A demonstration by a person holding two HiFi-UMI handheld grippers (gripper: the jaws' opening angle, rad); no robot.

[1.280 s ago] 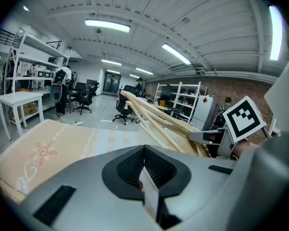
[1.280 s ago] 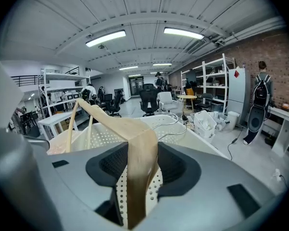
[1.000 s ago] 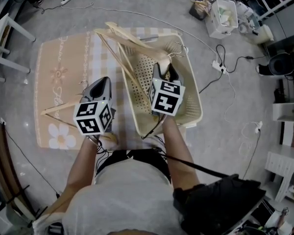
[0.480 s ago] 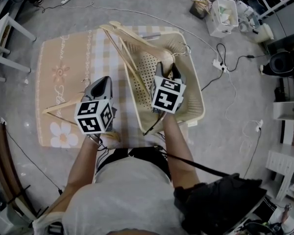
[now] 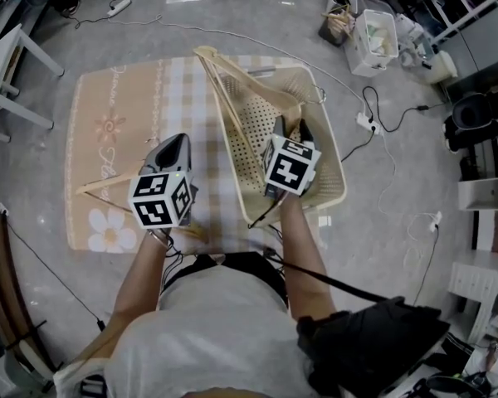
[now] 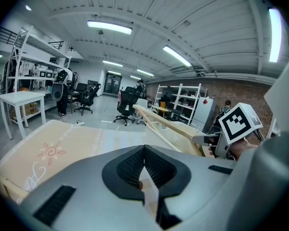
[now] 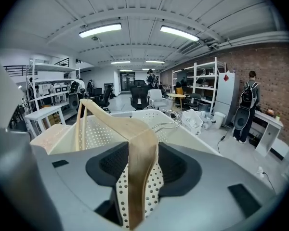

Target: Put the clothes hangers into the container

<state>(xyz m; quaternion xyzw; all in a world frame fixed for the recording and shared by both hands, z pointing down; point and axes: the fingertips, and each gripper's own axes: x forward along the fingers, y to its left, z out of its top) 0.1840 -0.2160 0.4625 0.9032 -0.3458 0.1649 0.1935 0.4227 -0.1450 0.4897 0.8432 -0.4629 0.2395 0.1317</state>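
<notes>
Hanger [image 7: 135,138] of pale wood is pinched in my right gripper [image 7: 143,150]: one flat arm runs up between the widely spread jaws, which press on its two edges. From there it climbs over the basket [image 5: 257,114]. Its metal hook hangs above the basket's far end, and its other arm sticks out past the basket's far left corner. The gripper itself hovers over the basket's near half, pointing down into it.

Another hanger [image 5: 100,187] lies flat on the mat [image 5: 108,98], well left of the basket and outside it, partly under my left gripper [image 6: 144,150]. That gripper's jaws meet at the tips. A pale sliver shows in the gap behind them, and I cannot tell what it is.

The basket stands on the mat's right end. A grey floor [image 5: 232,15] surrounds them. A power strip [image 5: 367,121] with its cables lies just right of the basket, a white bin [image 5: 375,31] stands beyond the basket's far right corner, and a white table [image 5: 8,65] stands far to the basket's left.
</notes>
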